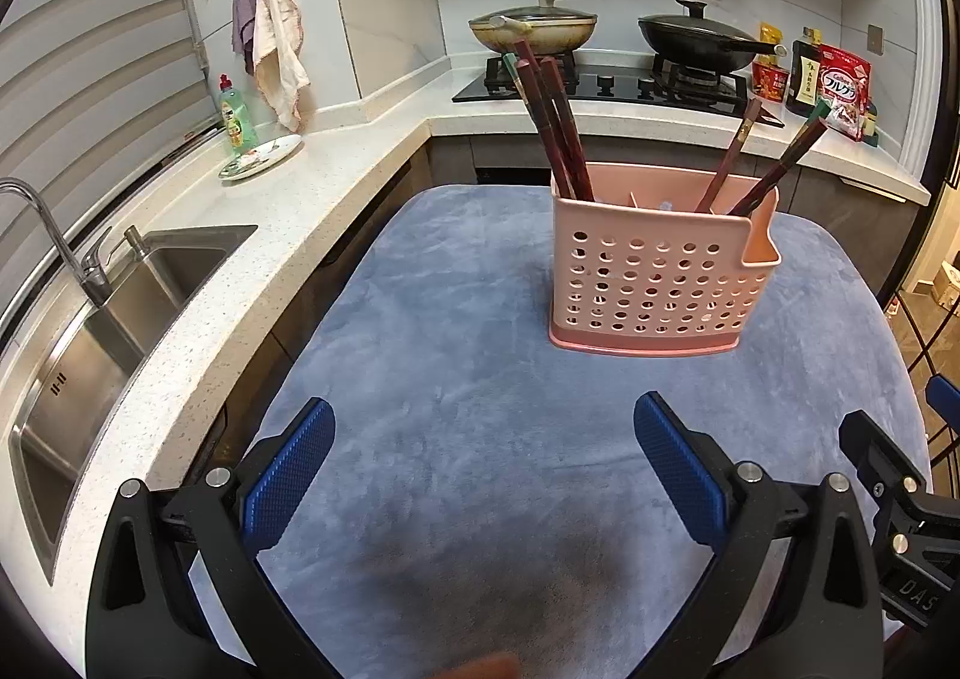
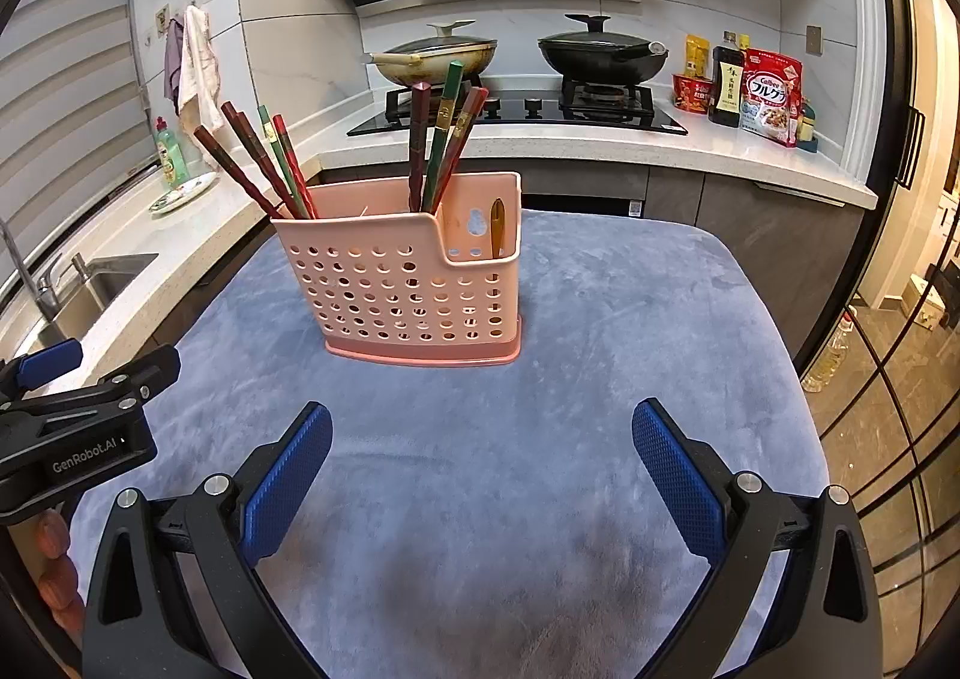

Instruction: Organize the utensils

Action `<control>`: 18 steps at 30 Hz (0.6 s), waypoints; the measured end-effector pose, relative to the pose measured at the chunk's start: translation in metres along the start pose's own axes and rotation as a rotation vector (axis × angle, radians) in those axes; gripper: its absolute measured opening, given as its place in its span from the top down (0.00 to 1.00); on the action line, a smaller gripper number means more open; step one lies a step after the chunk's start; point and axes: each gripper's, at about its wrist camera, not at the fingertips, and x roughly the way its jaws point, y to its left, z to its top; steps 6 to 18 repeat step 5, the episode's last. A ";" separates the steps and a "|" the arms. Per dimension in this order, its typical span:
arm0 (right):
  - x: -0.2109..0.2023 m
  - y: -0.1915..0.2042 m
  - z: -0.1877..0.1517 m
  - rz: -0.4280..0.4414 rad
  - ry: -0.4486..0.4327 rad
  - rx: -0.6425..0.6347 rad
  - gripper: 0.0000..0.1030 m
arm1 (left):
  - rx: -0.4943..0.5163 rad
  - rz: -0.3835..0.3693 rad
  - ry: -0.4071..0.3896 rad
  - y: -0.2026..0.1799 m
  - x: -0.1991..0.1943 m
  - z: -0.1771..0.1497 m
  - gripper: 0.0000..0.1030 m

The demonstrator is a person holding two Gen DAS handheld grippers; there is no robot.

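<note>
Left gripper (image 1: 483,439) jaws spread wide and empty, right gripper (image 2: 480,442) likewise, both above blue cloth (image 2: 570,319) on tabletop, pink utensil holder (image 2: 408,283) stood upright beyond, chopsticks (image 2: 441,138) inside.

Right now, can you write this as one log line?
left tool: open, empty | right tool: open, empty | chopsticks: standing in pink holder | blue cloth: nothing loose

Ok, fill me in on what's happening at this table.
A person holds two grippers over a blue cloth; the left gripper and right gripper are both open and empty. Ahead stands a pink perforated utensil holder already holding chopsticks in two bunches. No loose utensils show on the cloth.
</note>
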 end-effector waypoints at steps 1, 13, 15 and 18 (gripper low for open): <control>-0.001 0.001 -0.001 -0.001 -0.001 0.000 0.06 | 0.000 -0.003 0.000 0.000 -0.001 0.000 0.07; -0.003 0.001 -0.002 -0.002 -0.001 0.001 0.06 | 0.005 -0.018 0.004 0.001 -0.002 0.000 0.07; -0.003 0.001 -0.002 -0.002 -0.001 0.001 0.06 | 0.005 -0.018 0.004 0.001 -0.002 0.000 0.07; -0.003 0.001 -0.002 -0.002 -0.001 0.001 0.06 | 0.005 -0.018 0.004 0.001 -0.002 0.000 0.07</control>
